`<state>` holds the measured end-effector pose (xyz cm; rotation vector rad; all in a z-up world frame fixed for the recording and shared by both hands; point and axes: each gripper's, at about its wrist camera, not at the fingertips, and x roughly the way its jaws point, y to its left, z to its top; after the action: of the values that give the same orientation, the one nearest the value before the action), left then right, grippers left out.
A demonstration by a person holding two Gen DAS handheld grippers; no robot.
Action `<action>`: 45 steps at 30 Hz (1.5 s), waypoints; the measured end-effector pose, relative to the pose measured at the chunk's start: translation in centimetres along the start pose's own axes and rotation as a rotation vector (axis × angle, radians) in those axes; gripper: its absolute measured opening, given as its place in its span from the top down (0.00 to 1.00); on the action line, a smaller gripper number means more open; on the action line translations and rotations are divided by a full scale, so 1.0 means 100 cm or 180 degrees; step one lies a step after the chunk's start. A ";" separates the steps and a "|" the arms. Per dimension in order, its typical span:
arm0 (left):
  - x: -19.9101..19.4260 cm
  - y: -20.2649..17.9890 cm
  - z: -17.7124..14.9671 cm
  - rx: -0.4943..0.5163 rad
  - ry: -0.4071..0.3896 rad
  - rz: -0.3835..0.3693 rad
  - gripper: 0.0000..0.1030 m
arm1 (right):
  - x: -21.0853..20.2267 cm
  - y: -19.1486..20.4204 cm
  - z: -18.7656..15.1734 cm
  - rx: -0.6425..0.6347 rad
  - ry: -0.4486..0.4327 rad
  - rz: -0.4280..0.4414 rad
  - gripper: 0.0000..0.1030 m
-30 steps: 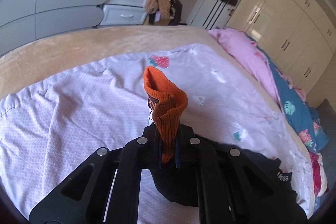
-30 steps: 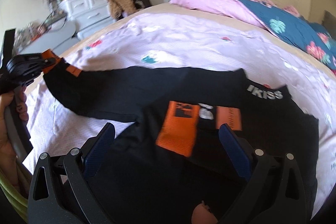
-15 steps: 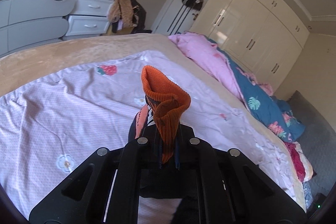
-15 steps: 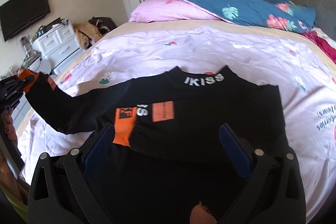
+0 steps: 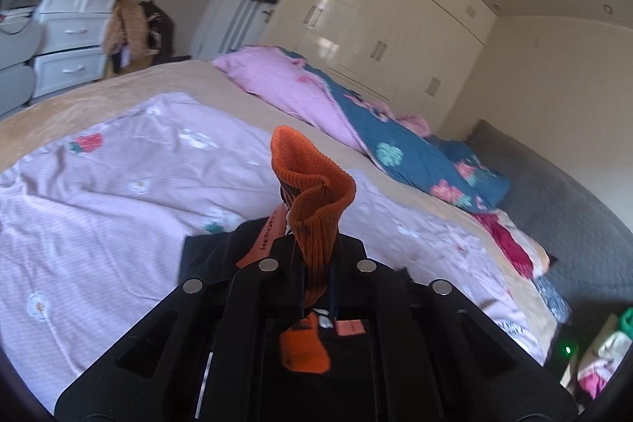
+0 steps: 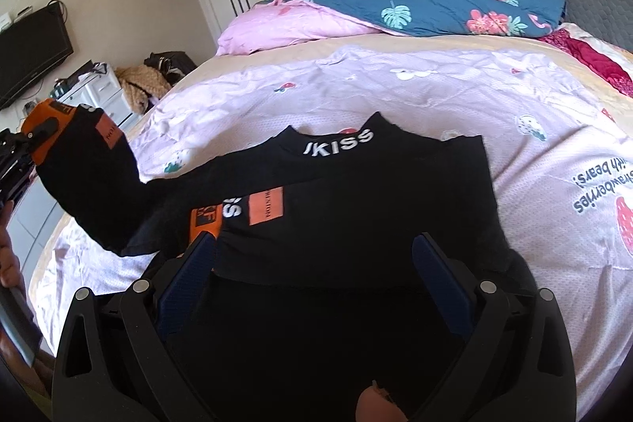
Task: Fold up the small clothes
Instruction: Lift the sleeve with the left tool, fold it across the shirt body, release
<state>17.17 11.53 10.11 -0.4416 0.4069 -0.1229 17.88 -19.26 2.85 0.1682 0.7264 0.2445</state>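
Jaws of the left gripper [image 5: 316,287] are clamped tight on the orange cuff [image 5: 312,200] of a black top [image 5: 221,256], the ribbed knit bunched and standing up between them. Held this way, the sleeve can probably be carried across the body as a fold. Most of the garment lies under the gripper body and is cut off from view; the pink quilt [image 5: 118,200] fills the rest.

From the right wrist, the right gripper [image 6: 312,279] hovers with its jaws wide and nothing between them, low over the black top [image 6: 395,192] spread on the quilt [image 6: 534,161], likely ready to pin or smooth it. At the left edge the raised sleeve [image 6: 91,176] ends in its cuff [image 6: 43,121]; the left gripper there is mostly out of frame.
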 end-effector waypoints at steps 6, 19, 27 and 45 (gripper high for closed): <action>0.018 -0.021 -0.017 0.0221 0.0217 -0.0344 0.98 | -0.008 -0.022 0.003 0.0137 -0.0077 -0.0105 0.04; 0.072 -0.058 -0.076 0.0500 0.0942 -0.1003 0.98 | -0.025 -0.068 0.004 0.0398 -0.0212 -0.0461 0.04; 0.102 -0.078 -0.125 0.0685 0.1487 -0.1120 0.97 | -0.027 -0.089 0.002 0.0556 -0.0202 -0.0557 0.04; 0.107 -0.050 -0.108 0.0499 0.1605 -0.0926 0.33 | 0.005 -0.075 -0.034 0.0675 0.0452 -0.0029 0.05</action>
<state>22.42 0.63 -0.44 -0.3088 0.8206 -0.5519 17.20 -26.12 -1.73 0.3517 0.8941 0.1715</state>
